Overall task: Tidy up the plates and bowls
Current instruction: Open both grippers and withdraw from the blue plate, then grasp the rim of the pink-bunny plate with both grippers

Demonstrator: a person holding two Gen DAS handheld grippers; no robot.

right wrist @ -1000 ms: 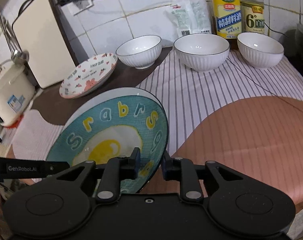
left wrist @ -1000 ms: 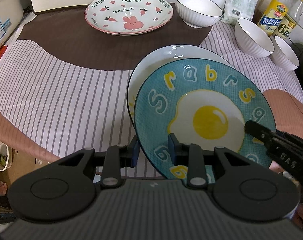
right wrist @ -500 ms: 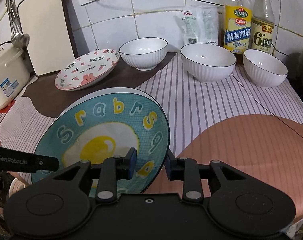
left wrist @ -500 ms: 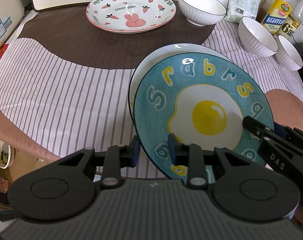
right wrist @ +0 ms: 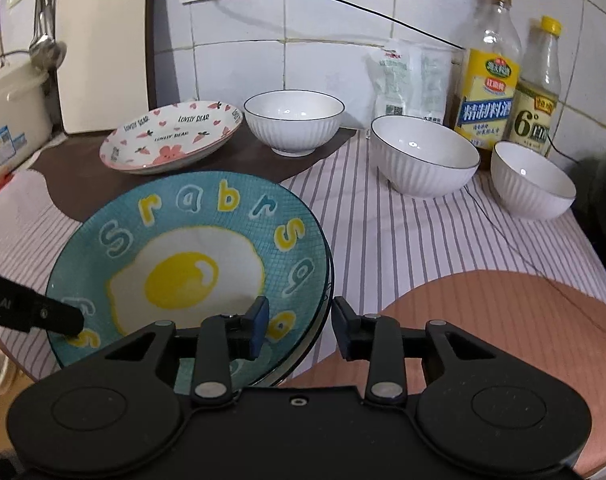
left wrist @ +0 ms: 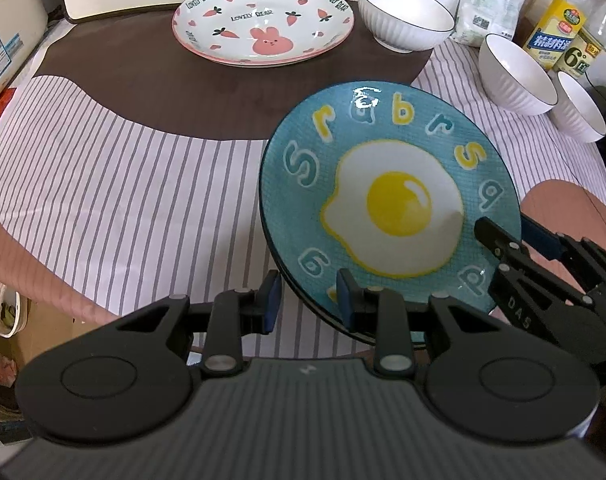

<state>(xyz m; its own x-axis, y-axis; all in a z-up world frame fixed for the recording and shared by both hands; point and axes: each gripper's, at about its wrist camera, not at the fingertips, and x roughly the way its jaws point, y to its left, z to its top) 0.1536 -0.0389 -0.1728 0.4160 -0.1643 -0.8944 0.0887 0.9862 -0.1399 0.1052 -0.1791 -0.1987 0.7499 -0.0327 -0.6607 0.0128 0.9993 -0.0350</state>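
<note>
So the round teal ceramic plate with the fried-egg print [left wrist: 391, 208] is stacked on a matching plate mid-frame. Left gripper [left wrist: 309, 300] jaws are clamped on both rims. Right gripper [right wrist: 299, 328] jaws have just been opening around the rim, not pressing. Next, probably: stack gets set on the striped bench [left wrist: 123, 184].

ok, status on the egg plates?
Left gripper clamped on the stacked egg plates' near rim. Right gripper jaws just been opening, rim between them, released. Bunny plate, white bowls apart at the back; nothing blocking.
</note>
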